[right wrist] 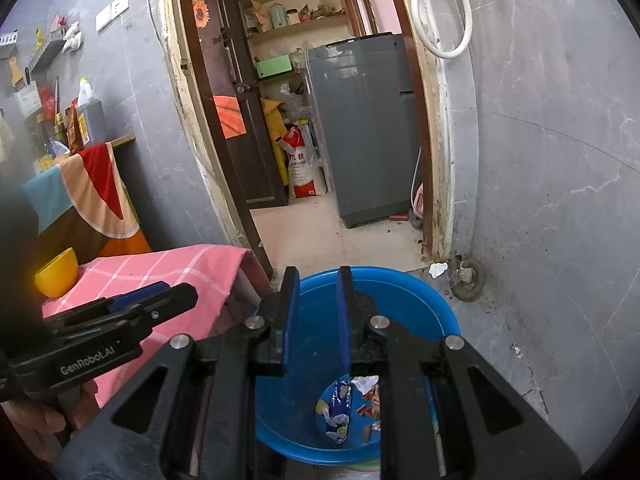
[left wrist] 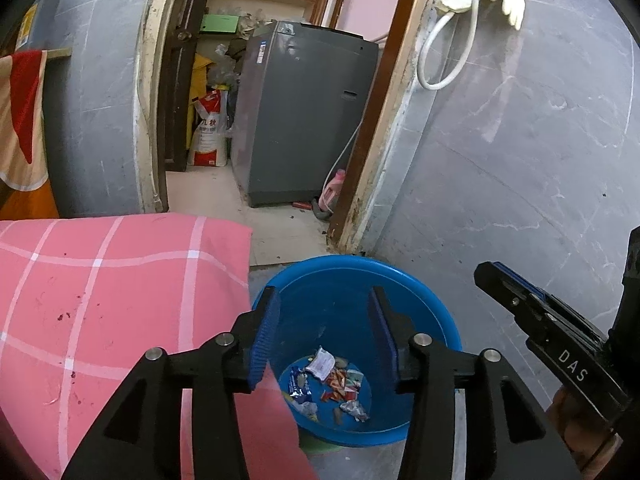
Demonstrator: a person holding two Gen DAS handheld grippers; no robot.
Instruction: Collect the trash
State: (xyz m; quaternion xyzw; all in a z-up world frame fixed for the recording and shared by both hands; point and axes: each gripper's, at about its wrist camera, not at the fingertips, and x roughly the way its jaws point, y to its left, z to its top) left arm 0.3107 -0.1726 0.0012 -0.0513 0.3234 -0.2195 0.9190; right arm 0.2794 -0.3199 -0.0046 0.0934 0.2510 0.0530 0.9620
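Both grippers hang over the blue basin [left wrist: 420, 300], which sits on the floor just beside the pink checked cloth [left wrist: 100, 300] on the table, probably so trash can drop straight off the table edge into it. The left gripper [left wrist: 324, 336] has its jaws apart with nothing between them; looks like a release pose, aimed down into the basin. The right gripper [right wrist: 318, 320] has its jaws nearly together, a narrow gap left, nothing clamped in it as far as the right wrist view shows. The wrappers [left wrist: 332, 384] lie in a loose pile on the basin floor, a blue one and red and white ones. A white scrap [right wrist: 438, 269] lies on the floor by the door frame, outside the basin, likely still to collect. A yellow bowl [right wrist: 57, 272] stands on the cloth.
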